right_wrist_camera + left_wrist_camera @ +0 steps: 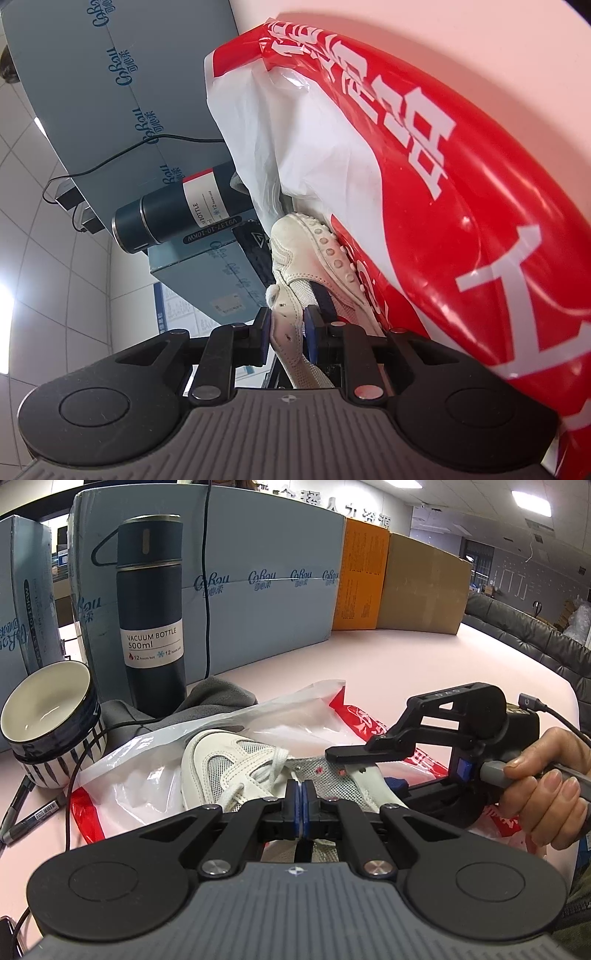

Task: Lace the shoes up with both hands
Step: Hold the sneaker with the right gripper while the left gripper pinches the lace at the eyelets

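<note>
On the red-and-white bag [122,786], a white mesh shoe [236,768], heel tab between right tool [287,328] pads, left tool [302,805] shut on lace [273,771].

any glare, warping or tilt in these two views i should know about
Left wrist view: fisheye bends the blue cartons and table edge; ceiling lights blow out; shoe reads sharp. Right wrist view: whole scene rolled sideways, so the vacuum bottle looks laid over; sheen streaks the red plastic bag; bright window patch at left.

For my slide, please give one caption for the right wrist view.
Right hand-held gripper clamps the white shoe's upper beside a red-and-white plastic bag.
</note>
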The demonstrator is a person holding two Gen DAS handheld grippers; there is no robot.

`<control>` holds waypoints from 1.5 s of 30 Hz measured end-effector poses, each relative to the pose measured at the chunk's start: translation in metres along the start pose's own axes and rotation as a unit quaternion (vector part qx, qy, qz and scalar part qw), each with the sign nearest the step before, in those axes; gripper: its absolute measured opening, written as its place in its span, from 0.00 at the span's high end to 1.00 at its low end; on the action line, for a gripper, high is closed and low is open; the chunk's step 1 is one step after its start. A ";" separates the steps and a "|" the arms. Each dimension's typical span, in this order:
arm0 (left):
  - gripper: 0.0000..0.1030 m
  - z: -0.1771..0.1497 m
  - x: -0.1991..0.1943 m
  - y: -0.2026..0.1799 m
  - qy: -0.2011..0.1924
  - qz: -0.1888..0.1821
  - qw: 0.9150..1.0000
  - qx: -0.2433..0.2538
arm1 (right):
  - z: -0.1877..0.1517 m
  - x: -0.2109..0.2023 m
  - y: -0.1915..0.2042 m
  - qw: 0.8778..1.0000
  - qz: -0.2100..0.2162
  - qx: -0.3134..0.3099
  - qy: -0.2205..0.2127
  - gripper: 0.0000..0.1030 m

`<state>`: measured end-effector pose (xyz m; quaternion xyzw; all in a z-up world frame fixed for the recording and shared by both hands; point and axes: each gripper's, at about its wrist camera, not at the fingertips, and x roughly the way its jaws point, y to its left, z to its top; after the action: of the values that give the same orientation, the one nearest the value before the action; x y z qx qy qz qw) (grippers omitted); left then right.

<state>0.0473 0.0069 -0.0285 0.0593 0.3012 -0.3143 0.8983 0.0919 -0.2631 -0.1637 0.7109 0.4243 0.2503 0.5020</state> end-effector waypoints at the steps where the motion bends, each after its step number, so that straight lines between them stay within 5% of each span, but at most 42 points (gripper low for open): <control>1: 0.99 0.000 0.001 0.000 0.001 0.001 1.000 0.001 | 0.000 0.000 0.000 1.000 0.000 0.000 0.000 0.83; 17: 0.99 0.000 -0.004 -0.001 0.003 -0.021 0.999 0.031 | -0.001 -0.004 -0.005 1.000 0.002 0.001 0.003 0.83; 28: 0.99 0.006 0.009 -0.003 0.028 0.010 0.997 0.074 | 0.000 -0.003 -0.006 1.000 0.001 -0.002 0.003 0.83; 36: 0.99 0.018 -0.003 0.001 0.035 -0.029 0.985 0.168 | 0.001 -0.003 -0.006 1.000 0.003 0.001 0.005 0.83; 45: 0.99 0.004 0.000 -0.009 0.030 -0.041 0.958 0.282 | 0.002 -0.005 -0.010 1.000 0.015 0.013 0.002 0.82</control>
<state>0.0443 -0.0017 -0.0243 0.3072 0.2292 -0.4215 0.8219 0.0869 -0.2667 -0.1736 0.7228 0.4181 0.2540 0.4881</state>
